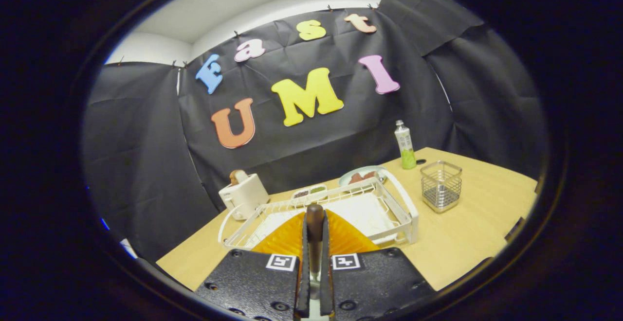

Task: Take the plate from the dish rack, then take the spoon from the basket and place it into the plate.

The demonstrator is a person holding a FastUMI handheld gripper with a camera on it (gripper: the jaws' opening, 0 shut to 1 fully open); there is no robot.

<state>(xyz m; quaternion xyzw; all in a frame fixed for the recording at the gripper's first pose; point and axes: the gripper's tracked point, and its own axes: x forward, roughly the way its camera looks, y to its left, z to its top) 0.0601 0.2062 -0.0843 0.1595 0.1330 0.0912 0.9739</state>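
The gripper (pixel 315 243) is clamping the spoon's (pixel 315 223) wooden handle between both fingers over the orange plate (pixel 284 238), probably light, stiff, a bit slippery.

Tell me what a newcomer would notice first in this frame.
The gripper is shut on a brown-handled spoon, held over an orange plate just ahead of it. Beyond lies the white dish rack, with a wire basket beside it.
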